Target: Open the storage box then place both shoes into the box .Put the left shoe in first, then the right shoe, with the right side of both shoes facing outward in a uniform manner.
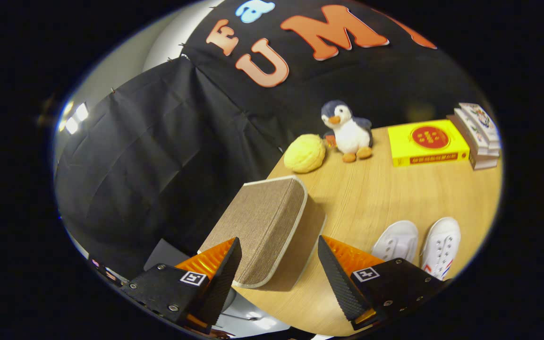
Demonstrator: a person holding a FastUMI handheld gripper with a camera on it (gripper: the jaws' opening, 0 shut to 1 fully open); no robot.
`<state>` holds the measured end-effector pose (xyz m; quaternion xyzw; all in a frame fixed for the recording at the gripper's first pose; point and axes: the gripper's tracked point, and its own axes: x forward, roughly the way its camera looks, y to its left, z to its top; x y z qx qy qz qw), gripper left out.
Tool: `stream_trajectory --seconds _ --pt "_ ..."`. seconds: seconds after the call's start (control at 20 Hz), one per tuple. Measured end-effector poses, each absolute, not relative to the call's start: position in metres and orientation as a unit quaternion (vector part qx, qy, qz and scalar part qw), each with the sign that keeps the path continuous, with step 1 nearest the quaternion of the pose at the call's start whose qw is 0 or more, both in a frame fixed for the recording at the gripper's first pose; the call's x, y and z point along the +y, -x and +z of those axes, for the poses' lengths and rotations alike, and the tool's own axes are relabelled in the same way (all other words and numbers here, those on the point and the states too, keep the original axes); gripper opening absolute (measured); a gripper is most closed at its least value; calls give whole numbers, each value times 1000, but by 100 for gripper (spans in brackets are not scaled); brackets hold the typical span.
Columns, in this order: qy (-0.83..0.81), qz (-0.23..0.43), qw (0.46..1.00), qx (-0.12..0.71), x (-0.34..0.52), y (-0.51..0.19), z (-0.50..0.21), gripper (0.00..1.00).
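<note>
Between spread gripper (279, 269) fingers, closed storage box (262, 226), shoes (420, 245) beside, label unreadable

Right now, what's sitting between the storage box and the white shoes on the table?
In the gripper view, only bare wooden table separates the closed storage box from the white shoes. One finger of the open gripper rises in front of that gap.

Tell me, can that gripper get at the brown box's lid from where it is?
Probably yes. The gripper is open, with the storage box just ahead, its near edge between the fingers. Nothing lies between them; the shoes sit off to the side.
</note>
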<state>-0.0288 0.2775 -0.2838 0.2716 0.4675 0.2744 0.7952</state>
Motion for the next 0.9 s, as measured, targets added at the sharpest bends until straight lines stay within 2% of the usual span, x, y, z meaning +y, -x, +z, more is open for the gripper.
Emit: stream_trajectory --seconds 0.15,0.4,0.7,0.85,0.9 --pt "-307 283 755 505 302 36 -310 97" --pt "-338 292 719 532 330 33 -335 97" --pt "-431 300 638 563 358 42 -345 96" --pt "-458 306 625 553 359 39 -330 95" --pt "-454 308 634 545 352 36 -323 90"
